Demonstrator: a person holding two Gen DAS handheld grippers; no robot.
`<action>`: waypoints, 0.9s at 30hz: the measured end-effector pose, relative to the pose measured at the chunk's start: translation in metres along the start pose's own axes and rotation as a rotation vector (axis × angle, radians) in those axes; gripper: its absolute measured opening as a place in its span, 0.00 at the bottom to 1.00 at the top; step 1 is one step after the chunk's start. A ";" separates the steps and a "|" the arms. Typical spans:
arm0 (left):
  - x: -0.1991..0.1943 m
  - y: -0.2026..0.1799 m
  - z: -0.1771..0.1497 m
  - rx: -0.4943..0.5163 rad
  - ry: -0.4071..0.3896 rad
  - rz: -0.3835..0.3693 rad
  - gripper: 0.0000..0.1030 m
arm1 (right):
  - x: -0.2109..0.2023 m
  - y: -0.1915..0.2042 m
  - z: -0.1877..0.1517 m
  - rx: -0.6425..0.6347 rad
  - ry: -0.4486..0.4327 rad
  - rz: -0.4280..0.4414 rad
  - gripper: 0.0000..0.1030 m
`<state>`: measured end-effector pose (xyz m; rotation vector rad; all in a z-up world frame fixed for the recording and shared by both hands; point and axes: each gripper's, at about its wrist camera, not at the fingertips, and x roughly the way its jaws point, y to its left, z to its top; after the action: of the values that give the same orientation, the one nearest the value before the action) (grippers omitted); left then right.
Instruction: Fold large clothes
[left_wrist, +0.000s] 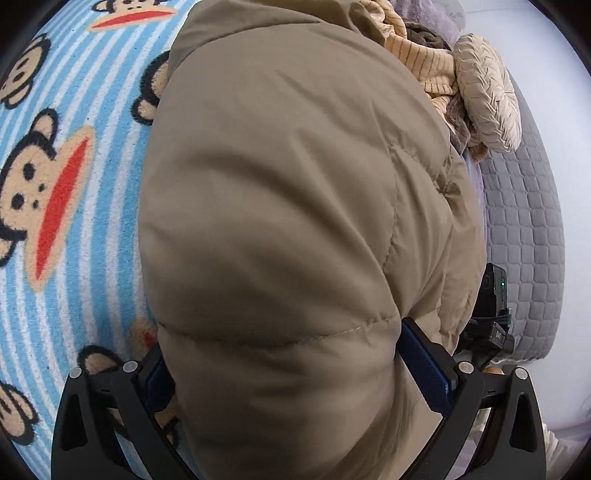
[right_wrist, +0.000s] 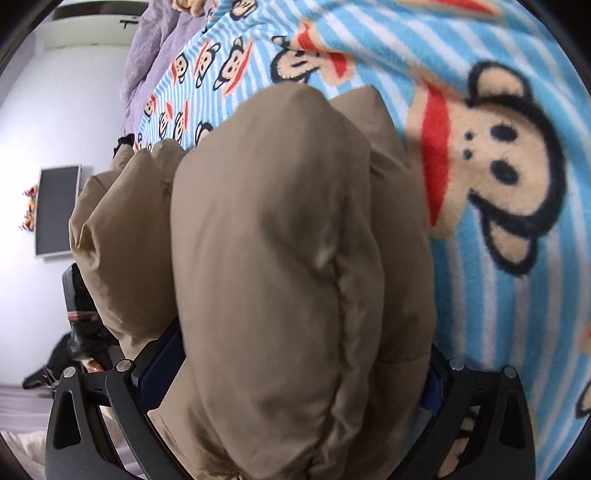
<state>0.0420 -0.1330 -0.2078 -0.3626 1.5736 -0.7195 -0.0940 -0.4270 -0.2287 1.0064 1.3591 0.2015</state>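
left gripper (left_wrist: 284, 369) fingers clamped on jacket (left_wrist: 295, 221) | right gripper (right_wrist: 299, 373) fingers pinching a thick fold of jacket (right_wrist: 295, 240) | jacket over blanket (right_wrist: 498, 295) on bed | tip: carry both sides level, lay fold flat, release together

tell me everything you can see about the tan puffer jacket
The tan puffer jacket is a thick, quilted coat of smooth, matte, nylon-like fabric, with stitched seams between padded sections. It is bunched into bulky layered folds over the blue striped monkey-print blanket. The left gripper and the right gripper each have padded folds between their blue-padded fingers. No zip, hood or label shows.
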 end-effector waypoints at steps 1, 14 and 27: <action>0.001 -0.003 0.000 0.003 -0.003 0.014 1.00 | 0.002 -0.002 0.000 0.019 -0.002 0.008 1.00; -0.006 -0.053 -0.009 0.111 -0.113 0.232 0.84 | -0.003 -0.008 -0.013 0.067 0.011 0.073 0.60; -0.106 -0.031 -0.014 0.211 -0.199 0.116 0.67 | -0.005 0.071 -0.030 -0.005 -0.111 0.128 0.44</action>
<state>0.0383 -0.0877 -0.1059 -0.1791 1.3067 -0.7283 -0.0919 -0.3739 -0.1724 1.0858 1.1943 0.2408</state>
